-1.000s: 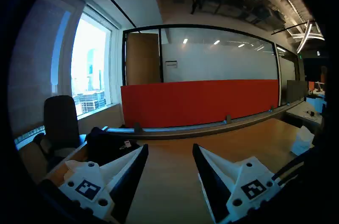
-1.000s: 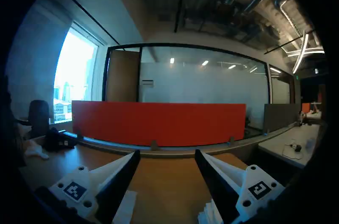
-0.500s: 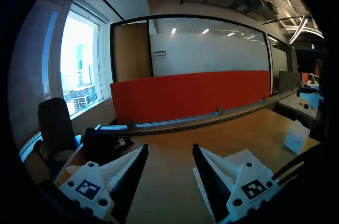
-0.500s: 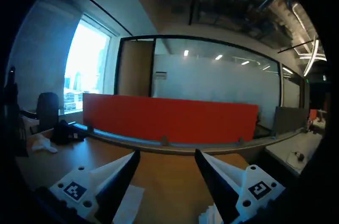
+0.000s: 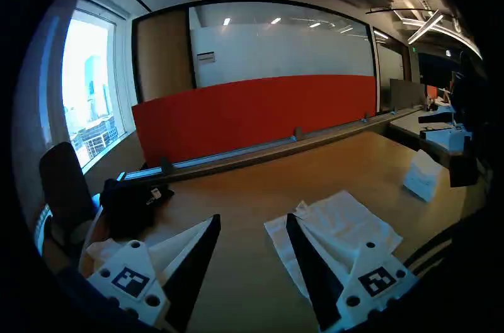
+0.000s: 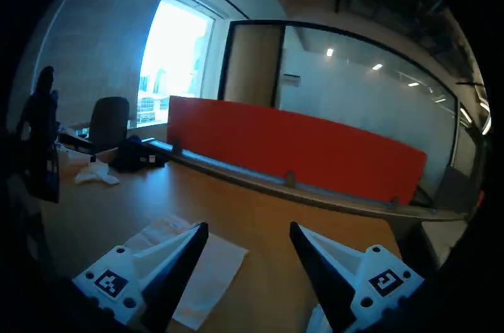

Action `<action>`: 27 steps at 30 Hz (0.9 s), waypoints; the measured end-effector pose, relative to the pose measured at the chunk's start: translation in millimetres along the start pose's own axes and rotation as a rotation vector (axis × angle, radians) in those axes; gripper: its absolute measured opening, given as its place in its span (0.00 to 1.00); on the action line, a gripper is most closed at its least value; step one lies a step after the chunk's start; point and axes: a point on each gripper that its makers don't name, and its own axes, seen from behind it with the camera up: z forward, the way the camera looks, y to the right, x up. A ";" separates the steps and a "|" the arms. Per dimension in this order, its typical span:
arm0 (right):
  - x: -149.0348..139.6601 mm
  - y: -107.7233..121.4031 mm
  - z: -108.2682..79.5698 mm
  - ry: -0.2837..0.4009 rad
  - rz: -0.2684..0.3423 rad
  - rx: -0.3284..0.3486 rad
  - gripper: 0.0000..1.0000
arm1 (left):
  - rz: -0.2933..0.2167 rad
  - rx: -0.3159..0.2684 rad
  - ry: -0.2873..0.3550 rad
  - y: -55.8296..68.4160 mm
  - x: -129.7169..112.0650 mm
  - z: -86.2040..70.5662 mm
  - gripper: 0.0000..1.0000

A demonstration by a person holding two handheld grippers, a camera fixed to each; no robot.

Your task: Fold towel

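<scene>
Flat white cloth towel (image 5: 346,210), unfolded on the light wooden desk (image 5: 252,185), newly in sight as left gripper (image 5: 252,216) and right gripper (image 6: 249,225) tip downward toward it, fingers spread and empty: folding not yet begun.

R gripper (image 6: 247,240) fingers spread, nothing btwn, over table (image 6: 271,216); white towel (image 6: 213,267) lies flat; red divider (image 6: 302,150) along table's far edge
</scene>
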 end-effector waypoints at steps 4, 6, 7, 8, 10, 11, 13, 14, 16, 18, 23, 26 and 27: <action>-3.3 -5.3 -1.0 -0.020 -0.016 0.031 1.00 | 0.018 -0.029 -0.016 5.3 -1.4 -0.2 0.77; -4.7 -6.0 -1.7 -0.025 -0.019 0.038 1.00 | 0.027 -0.035 -0.020 6.0 -1.8 -0.9 0.77; -5.6 -6.4 -2.2 -0.028 -0.020 0.041 1.00 | 0.031 -0.038 -0.023 6.4 -2.7 -1.3 0.77; -6.5 -6.9 -2.8 -0.031 -0.021 0.043 1.00 | 0.034 -0.040 -0.026 6.8 -3.7 -1.7 0.77; -9.9 -8.6 -3.8 -0.039 -0.023 0.050 1.00 | 0.040 -0.047 -0.036 8.7 -7.6 -2.2 0.77; -12.0 -9.7 -4.2 -0.044 -0.025 0.054 1.00 | 0.042 -0.050 -0.041 9.9 -10.0 -2.3 0.77; -18.1 -12.6 -4.8 -0.059 -0.028 0.064 1.00 | 0.047 -0.060 -0.056 13.5 -16.4 -2.1 0.77; -21.5 -14.1 -5.0 -0.067 -0.030 0.069 1.00 | 0.050 -0.066 -0.064 15.4 -19.8 -1.9 0.77; -28.9 -17.8 -5.3 -0.084 -0.031 0.081 1.00 | 0.058 -0.076 -0.080 19.8 -28.0 -1.4 0.77; -36.3 -21.7 -5.4 -0.100 -0.031 0.092 1.00 | 0.066 -0.086 -0.097 24.3 -36.6 -0.7 0.77; -53.0 -29.3 -4.3 -0.130 -0.029 0.107 1.00 | 0.078 -0.108 -0.131 34.6 -57.5 1.5 0.77; -65.4 -34.7 -3.4 -0.151 -0.026 0.119 1.00 | 0.084 -0.120 -0.152 40.1 -70.5 3.0 0.77; -70.1 -36.6 -3.0 -0.158 -0.025 0.124 1.00 | 0.085 -0.124 -0.159 42.0 -75.2 3.5 0.77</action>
